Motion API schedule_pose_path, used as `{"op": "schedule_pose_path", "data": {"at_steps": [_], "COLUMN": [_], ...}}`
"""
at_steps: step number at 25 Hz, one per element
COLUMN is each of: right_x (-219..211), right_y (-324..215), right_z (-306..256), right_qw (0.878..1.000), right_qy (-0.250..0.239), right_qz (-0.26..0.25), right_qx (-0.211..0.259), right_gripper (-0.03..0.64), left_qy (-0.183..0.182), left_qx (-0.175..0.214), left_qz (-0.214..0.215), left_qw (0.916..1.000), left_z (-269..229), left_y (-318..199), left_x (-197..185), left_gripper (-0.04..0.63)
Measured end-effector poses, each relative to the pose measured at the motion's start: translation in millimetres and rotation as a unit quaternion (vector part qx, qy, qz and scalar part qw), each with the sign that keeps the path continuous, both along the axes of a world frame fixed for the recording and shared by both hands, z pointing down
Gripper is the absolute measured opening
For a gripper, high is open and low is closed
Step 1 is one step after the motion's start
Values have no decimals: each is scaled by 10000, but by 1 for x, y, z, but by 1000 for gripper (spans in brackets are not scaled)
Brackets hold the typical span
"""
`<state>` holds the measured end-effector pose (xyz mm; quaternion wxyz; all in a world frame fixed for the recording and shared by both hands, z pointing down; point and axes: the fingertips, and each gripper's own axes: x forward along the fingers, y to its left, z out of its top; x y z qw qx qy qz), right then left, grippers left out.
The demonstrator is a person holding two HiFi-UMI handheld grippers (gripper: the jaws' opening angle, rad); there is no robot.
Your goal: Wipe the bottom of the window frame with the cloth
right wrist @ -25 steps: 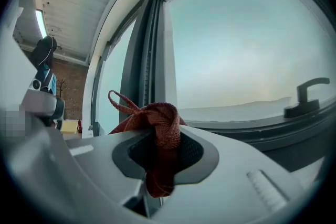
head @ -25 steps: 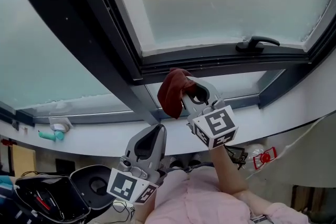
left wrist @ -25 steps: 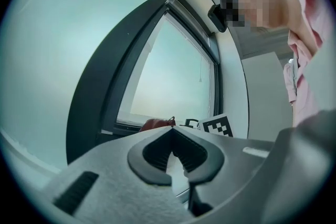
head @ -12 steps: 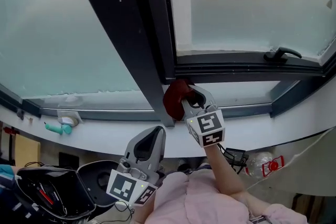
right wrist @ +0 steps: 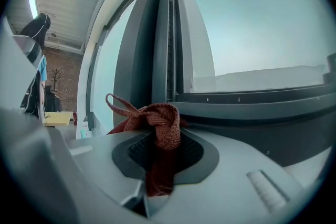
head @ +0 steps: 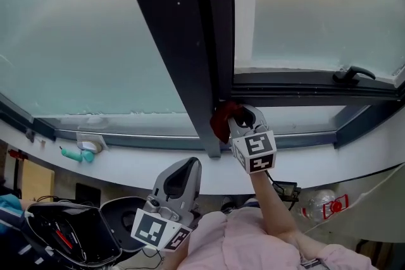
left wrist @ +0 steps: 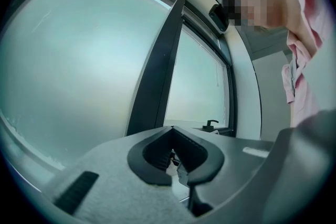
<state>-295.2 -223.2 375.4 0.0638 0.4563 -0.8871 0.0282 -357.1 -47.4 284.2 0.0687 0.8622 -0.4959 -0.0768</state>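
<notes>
1. Red woven cloth (head: 221, 122), 1 piece, is bunched in the clamped jaws of the right gripper (head: 235, 116), at the foot of the dark metal window post (head: 183, 41).
2. Of the 2 grippers, the left gripper (head: 185, 169) hangs below the post, jaws together on nothing.
3. 1 black window handle (head: 353, 73) sits right of the post, with open frame rail between.
4. A white curved sill (head: 126, 164) runs under the post, and frosted glass lies on both sides.

Two tools (head: 188, 165) (head: 238, 114), one red cloth (head: 221, 122), one window handle (head: 354, 73), one plastic bottle (head: 321, 203)
</notes>
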Motion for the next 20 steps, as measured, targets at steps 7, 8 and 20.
{"op": "schedule_pose_path", "data": {"at_steps": [7, 8, 20], "right_x": [-2, -2, 17], "right_y": [-3, -3, -6], "right_z": [1, 2, 1], "right_qw": [9997, 9996, 9993], "right_qy": [217, 244, 289], "right_qz": [64, 53, 160], "right_qx": [91, 106, 182], "right_gripper": [71, 71, 69], "left_qy": [-1, -4, 57], "left_qx": [-12, -9, -25], "left_qz": [-6, 20, 79], "left_qw": [10000, 10000, 9999], "left_z": [0, 0, 2], "left_y": [-4, -5, -10], "left_x": [-7, -6, -2], "left_gripper": [-2, -2, -2]}}
